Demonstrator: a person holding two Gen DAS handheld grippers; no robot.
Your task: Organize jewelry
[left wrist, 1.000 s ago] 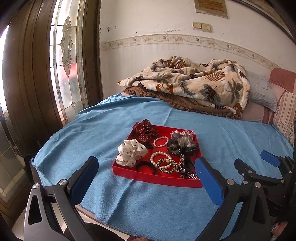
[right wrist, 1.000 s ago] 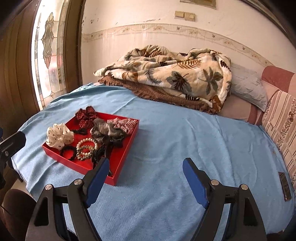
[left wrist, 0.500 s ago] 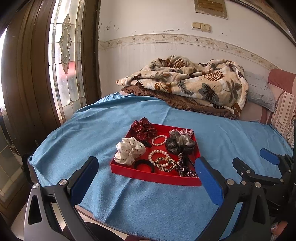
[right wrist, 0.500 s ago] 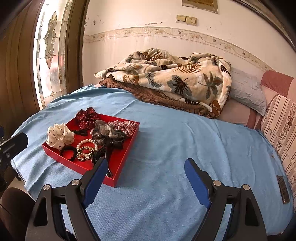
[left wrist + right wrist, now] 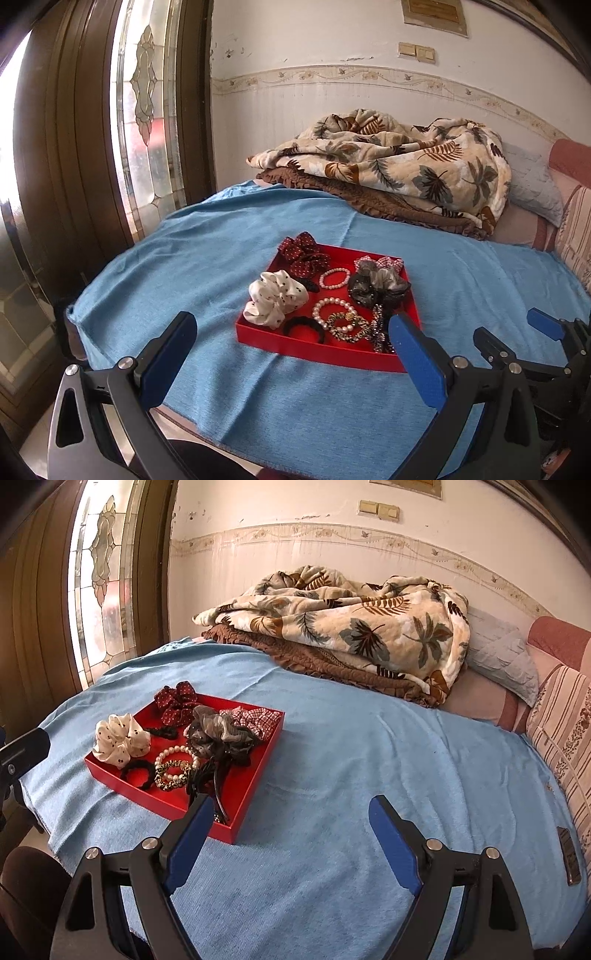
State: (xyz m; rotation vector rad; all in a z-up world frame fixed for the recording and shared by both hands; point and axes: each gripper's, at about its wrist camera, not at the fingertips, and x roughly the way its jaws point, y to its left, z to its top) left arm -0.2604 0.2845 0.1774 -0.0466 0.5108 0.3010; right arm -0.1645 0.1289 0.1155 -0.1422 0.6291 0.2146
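Observation:
A red tray [image 5: 325, 354] sits on the blue bedspread [image 5: 221, 258], also in the right wrist view [image 5: 236, 797]. It holds a white dotted scrunchie [image 5: 275, 297], a dark red dotted scrunchie [image 5: 303, 253], a grey-black scrunchie [image 5: 376, 286], a checked red scrunchie [image 5: 255, 716], pearl bracelets [image 5: 334, 277], a gold bead bracelet [image 5: 345, 325] and a black hair tie [image 5: 304, 325]. My left gripper [image 5: 291, 354] is open and empty, just short of the tray's near edge. My right gripper [image 5: 291, 827] is open and empty, to the right of the tray.
A leaf-print quilt [image 5: 399, 162] lies folded on a brown blanket at the back of the bed. Pillows [image 5: 502, 657] lie at the right. A stained-glass door [image 5: 144, 110] stands to the left. A dark flat object [image 5: 569, 853] lies at the bed's right edge.
Both grippers have risen slightly and drawn a little nearer the tray. Nothing in the tray has moved.

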